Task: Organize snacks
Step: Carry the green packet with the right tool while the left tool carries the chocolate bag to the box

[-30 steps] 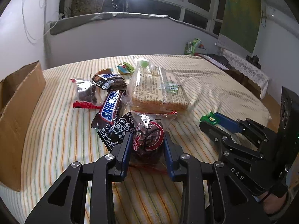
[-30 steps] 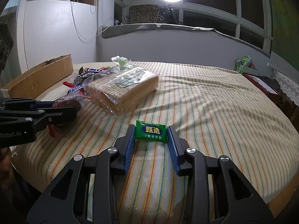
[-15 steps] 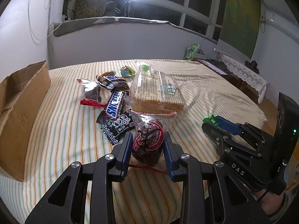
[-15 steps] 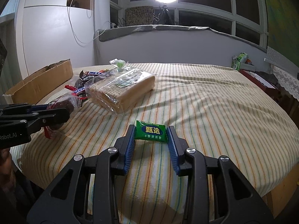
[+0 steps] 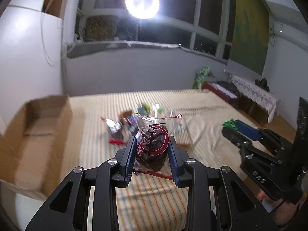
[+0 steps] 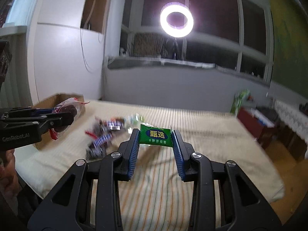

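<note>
My left gripper (image 5: 152, 146) is shut on a clear packet holding a dark brown cake with a red mark (image 5: 153, 146), lifted off the striped tablecloth (image 5: 202, 115). My right gripper (image 6: 155, 137) is shut on a small green candy packet (image 6: 155, 137), also held in the air. In the left wrist view the right gripper (image 5: 233, 128) shows at the right with the green packet (image 5: 229, 123) at its tip. The right wrist view has the left gripper (image 6: 63, 118) at the left with the cake packet (image 6: 70, 110). The other snacks (image 5: 125, 127) lie blurred in a pile on the cloth.
An open cardboard box (image 5: 34, 134) stands at the table's left edge. A ring light (image 5: 142, 2) shines by the window behind. A side table with a lace cloth (image 5: 254, 92) and a green bag (image 5: 200, 75) stand at the right.
Both grippers have risen from the table, each carrying its packet. The snack pile and the table now sit lower and farther off, and more of the box's inside shows.
</note>
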